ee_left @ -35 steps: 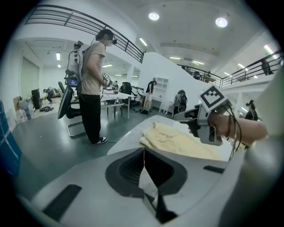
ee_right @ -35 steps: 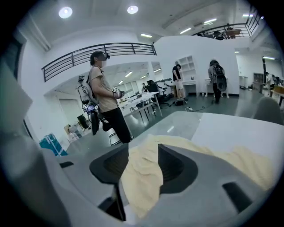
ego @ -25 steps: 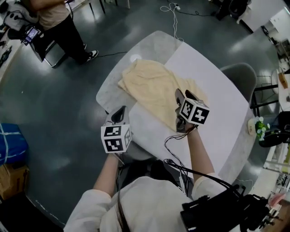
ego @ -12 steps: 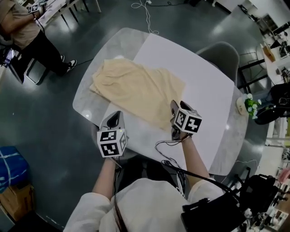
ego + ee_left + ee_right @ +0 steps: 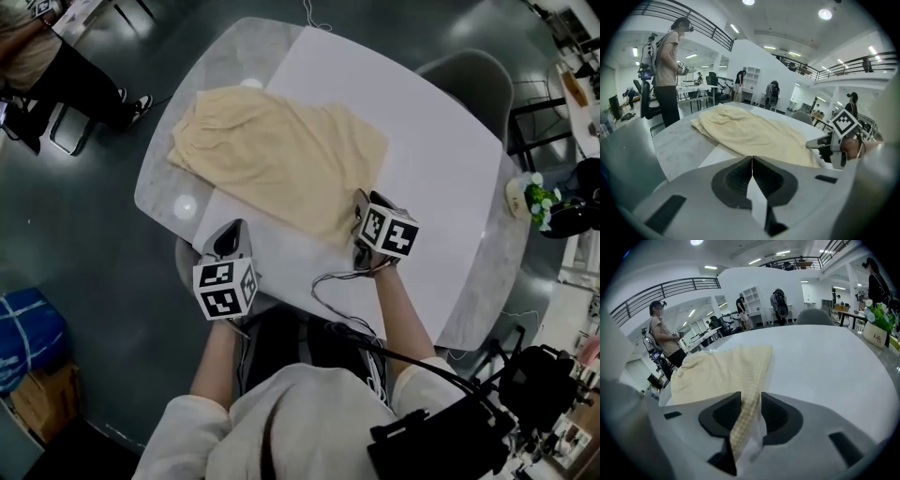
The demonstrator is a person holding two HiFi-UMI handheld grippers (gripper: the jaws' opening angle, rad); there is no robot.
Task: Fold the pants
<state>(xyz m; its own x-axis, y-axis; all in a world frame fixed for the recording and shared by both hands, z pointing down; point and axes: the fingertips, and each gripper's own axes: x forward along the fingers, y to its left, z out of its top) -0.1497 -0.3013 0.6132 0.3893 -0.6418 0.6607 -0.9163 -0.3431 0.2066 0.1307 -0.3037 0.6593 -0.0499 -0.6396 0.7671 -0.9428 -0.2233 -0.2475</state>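
Note:
The cream pants (image 5: pixel 281 159) lie spread flat across the table's far left, partly on a white sheet (image 5: pixel 422 141). My right gripper (image 5: pixel 360 208) is at their near right corner. In the right gripper view its jaws have just been closing, with a raised edge of the pants (image 5: pixel 747 394) between them and a gap still showing, so the right gripper (image 5: pixel 751 401) counts as open. My left gripper (image 5: pixel 230 239) hovers over the table's near left edge, short of the pants (image 5: pixel 750 133). The left gripper (image 5: pixel 752 161) is shut and holds nothing.
The marble table (image 5: pixel 169 178) has rounded corners. A grey chair (image 5: pixel 469 80) stands at the far right. At the right edge is a small flower pot (image 5: pixel 530 197). A cable (image 5: pixel 328 281) loops on the sheet near me. A person (image 5: pixel 56 66) sits at the upper left.
Both grippers came down and back toward the near side of the table. The right one moved from above the pants to their near right corner, and its jaws narrowed around the cloth edge.

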